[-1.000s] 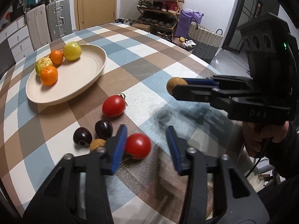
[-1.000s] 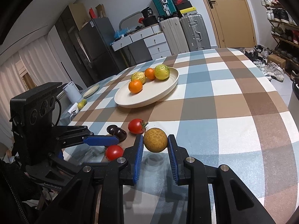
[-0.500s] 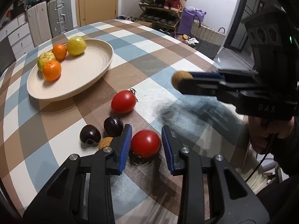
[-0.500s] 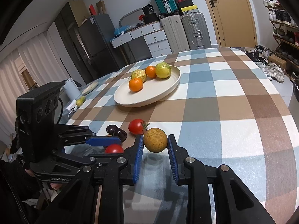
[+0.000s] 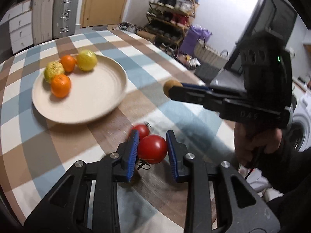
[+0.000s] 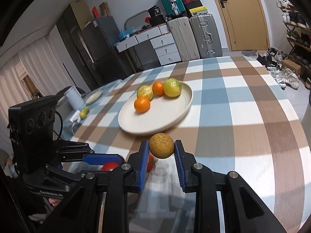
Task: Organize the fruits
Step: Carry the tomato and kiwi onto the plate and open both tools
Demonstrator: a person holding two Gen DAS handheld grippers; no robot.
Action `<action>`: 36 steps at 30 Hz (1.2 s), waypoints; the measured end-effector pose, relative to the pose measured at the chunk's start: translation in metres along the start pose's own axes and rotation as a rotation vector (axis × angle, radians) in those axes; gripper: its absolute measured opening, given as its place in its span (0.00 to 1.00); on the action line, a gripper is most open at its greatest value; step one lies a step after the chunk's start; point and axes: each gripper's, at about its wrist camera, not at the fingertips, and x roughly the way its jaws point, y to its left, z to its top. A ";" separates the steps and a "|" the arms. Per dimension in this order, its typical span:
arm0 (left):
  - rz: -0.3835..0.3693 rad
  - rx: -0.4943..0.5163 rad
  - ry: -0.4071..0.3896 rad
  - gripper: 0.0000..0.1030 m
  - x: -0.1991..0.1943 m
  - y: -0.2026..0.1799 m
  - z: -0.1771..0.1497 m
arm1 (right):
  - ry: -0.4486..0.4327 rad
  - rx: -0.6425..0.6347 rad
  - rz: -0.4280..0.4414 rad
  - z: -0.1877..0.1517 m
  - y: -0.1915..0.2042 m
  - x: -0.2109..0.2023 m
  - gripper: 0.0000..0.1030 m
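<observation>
Left gripper (image 5: 152, 149): blue pads pressed on both sides of a red tomato (image 5: 152, 149); jaws have just been closing and are now nearly together, with the fruit clamped between them. It is carried above the table's near edge.
Right gripper (image 6: 161, 147): jaws narrow, pads clamped on a round brown rough-skinned fruit (image 6: 161, 145), held clear of the cloth just short of the plate's near rim.
Person's hand (image 5: 256, 143): wrapped round the right gripper's handle, at the table's right edge in the left wrist view.
Second tomato (image 5: 142, 131): lying on the cloth just beyond the left pad, partly hidden by it.
Table (image 6: 243, 116): covered in a checked cloth of brown, blue and white.
Plate (image 5: 93, 104): cream, round, toward the far left of the table, beyond both grippers.
Plate contents: two oranges, the nearer (image 5: 60, 85) and the farther (image 5: 68, 63), and two yellow-green fruits, one at the left rim (image 5: 53, 71) and one at the far rim (image 5: 86, 60), grouped along the plate's far left side.
Image quality: motion blur over table and plate.
Background: suitcases (image 6: 194, 36) and a shoe rack (image 5: 171, 17) beyond the table's far edge.
</observation>
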 end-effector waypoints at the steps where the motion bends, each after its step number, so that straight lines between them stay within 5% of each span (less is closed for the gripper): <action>1: -0.007 -0.014 -0.010 0.25 -0.003 0.005 0.004 | -0.003 0.007 0.007 0.006 -0.001 0.002 0.26; 23: 0.130 -0.206 -0.155 0.25 -0.018 0.147 0.070 | 0.025 -0.036 0.089 0.114 0.009 0.100 0.26; 36: 0.169 -0.247 -0.140 0.25 0.005 0.184 0.065 | 0.137 -0.051 0.064 0.123 0.012 0.169 0.26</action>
